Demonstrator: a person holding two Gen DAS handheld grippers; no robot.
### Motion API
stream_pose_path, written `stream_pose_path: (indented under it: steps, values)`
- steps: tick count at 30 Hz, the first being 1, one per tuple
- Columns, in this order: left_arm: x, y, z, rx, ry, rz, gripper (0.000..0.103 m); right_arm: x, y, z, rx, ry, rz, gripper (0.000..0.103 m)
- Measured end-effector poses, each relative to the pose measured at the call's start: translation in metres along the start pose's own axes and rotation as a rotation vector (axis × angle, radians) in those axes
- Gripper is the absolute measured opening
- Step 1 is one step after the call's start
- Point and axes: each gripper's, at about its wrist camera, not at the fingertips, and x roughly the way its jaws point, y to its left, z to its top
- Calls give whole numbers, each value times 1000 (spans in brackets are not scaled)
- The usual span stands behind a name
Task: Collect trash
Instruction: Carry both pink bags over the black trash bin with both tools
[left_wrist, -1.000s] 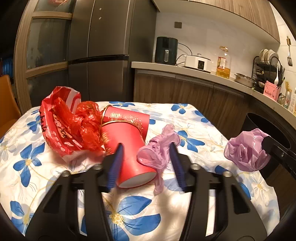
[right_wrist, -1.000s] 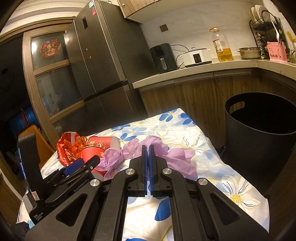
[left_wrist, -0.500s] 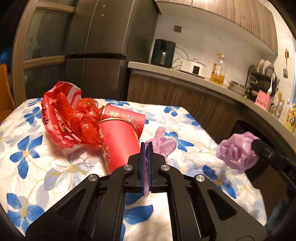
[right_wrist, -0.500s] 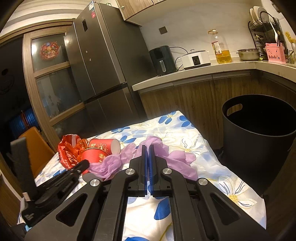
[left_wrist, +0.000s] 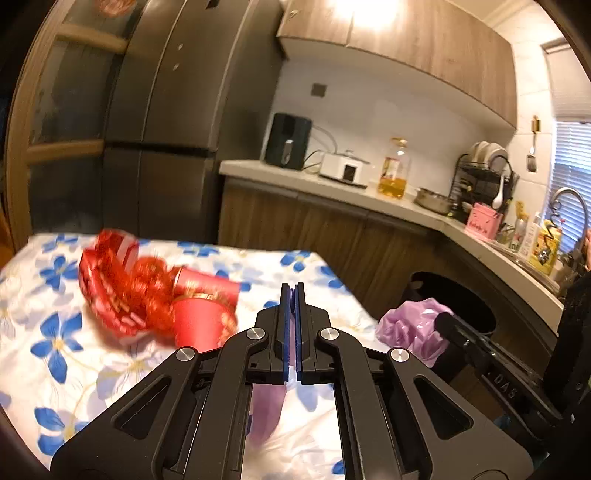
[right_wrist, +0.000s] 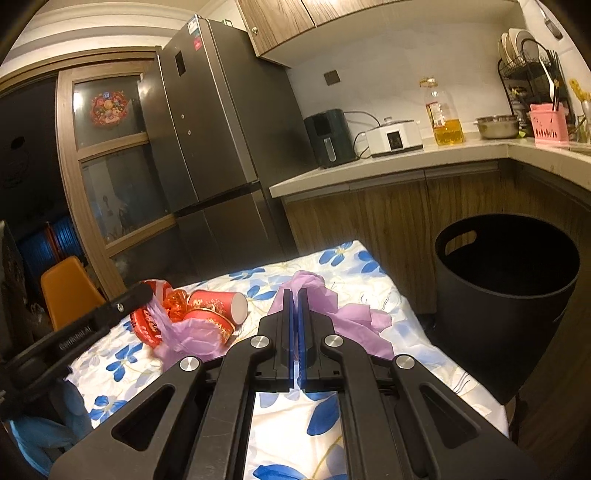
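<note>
L gripper (left_wrist: 292, 326): jaws pinched nearly together on thin purple film (left_wrist: 266, 410), which hangs below, off the counter (left_wrist: 122, 373).
R gripper (right_wrist: 296, 334): jaws near-closed on a purple bag (right_wrist: 354, 319), crumpled, partly draped on cloth, near the bin (right_wrist: 506, 284).
Left to collect: red cups (right_wrist: 218, 308) + red wrapper (left_wrist: 107, 291), touching, mid-counter.
Risk: film is slick & floppy, may slip from a thin pinch or trail and snag cups, rolling them off; could also catch the bin rim.
Materials: bags soft, wrinkly; cups stiff paper, on their sides; bin rigid black, round, w/ handle slot.

Left gripper (left_wrist: 292, 295) clamped on purple bag (left_wrist: 266, 410) — red cups (left_wrist: 201, 317) beside.
</note>
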Motion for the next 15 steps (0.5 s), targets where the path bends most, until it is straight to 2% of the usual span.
stream_pose_path:
  steps: [15]
  values:
    - [-3,-52,17,60,-37,-77,1,-37,-12,23,-34,-82,-43,3]
